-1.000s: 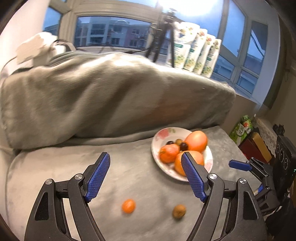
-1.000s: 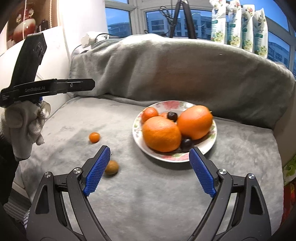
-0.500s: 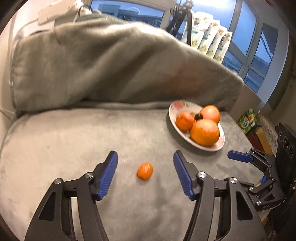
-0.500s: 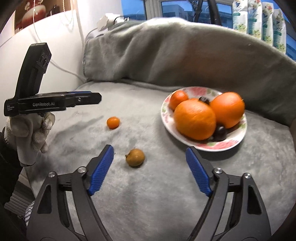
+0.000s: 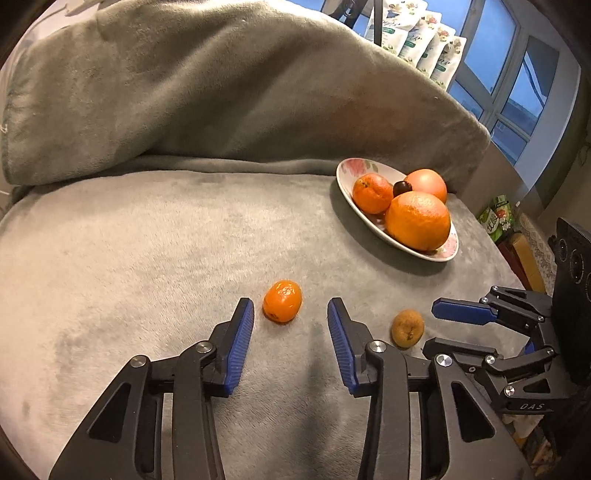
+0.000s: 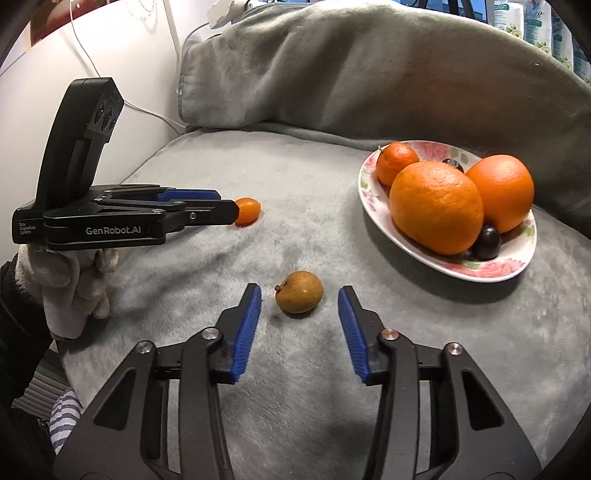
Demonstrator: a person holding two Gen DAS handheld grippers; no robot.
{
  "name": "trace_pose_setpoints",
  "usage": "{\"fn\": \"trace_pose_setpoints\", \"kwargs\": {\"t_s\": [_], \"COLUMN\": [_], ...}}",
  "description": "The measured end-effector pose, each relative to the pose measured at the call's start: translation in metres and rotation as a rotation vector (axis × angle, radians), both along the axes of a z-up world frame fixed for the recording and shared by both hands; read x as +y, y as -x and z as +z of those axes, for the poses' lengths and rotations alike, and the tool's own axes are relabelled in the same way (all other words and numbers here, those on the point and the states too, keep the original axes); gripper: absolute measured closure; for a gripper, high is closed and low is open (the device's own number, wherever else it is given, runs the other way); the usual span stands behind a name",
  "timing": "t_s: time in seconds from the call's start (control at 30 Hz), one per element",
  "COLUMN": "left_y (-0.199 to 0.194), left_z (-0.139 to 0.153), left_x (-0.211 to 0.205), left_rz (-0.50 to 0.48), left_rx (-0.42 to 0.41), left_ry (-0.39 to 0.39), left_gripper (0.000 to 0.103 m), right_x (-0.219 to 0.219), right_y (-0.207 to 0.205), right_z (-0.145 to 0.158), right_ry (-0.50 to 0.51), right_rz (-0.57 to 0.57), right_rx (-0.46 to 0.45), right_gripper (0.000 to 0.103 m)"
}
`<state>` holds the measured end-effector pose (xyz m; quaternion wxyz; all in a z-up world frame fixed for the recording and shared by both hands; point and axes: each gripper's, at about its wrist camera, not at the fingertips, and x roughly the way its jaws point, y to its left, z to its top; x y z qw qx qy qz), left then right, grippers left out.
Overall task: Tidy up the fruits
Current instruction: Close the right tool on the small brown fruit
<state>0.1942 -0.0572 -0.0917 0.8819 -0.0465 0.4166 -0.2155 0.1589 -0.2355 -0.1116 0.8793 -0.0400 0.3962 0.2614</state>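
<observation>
A small orange kumquat (image 5: 282,301) lies on the grey blanket just ahead of my left gripper (image 5: 290,308), whose jaws are closing; the blue pads stand either side of it without touching. A small brown fruit (image 6: 299,291) lies between the tips of my right gripper (image 6: 300,295), whose jaws are closing too, with a gap on both sides. The floral plate (image 6: 373,199) at the right holds two large oranges (image 6: 436,206), a tangerine (image 6: 397,162) and dark grapes (image 6: 487,238). In the right wrist view the left gripper (image 6: 236,212) comes in from the left against the kumquat (image 6: 248,210).
A grey blanket-covered cushion (image 5: 221,85) rises behind the flat seat (image 5: 129,258). A gloved hand (image 6: 74,284) holds the left gripper. Snack bags (image 5: 417,33) line the window sill. Boxes (image 5: 517,251) stand beyond the seat's right edge.
Both grippers have sunk toward the blanket and narrowed their jaws. The left one now frames the kumquat, the right one frames the brown fruit. The plate has slid to the right in both views.
</observation>
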Motion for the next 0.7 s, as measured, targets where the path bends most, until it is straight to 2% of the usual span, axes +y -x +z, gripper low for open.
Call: {"fn": "trace_pose_setpoints", "kwargs": {"t_s": [0.7], "left_y": [-0.014], "left_z": [-0.011], "left_x": [-0.006], "left_rz": [-0.008], "left_rx": [0.022], "left_ry": [-0.017], "left_gripper": [0.07], "right_x": [0.012], "right_y": [-0.011], "right_z": [-0.009], "right_ry": [0.01], "right_rz": [0.004], "right_rx": [0.05], "right_gripper": [0.07]}}
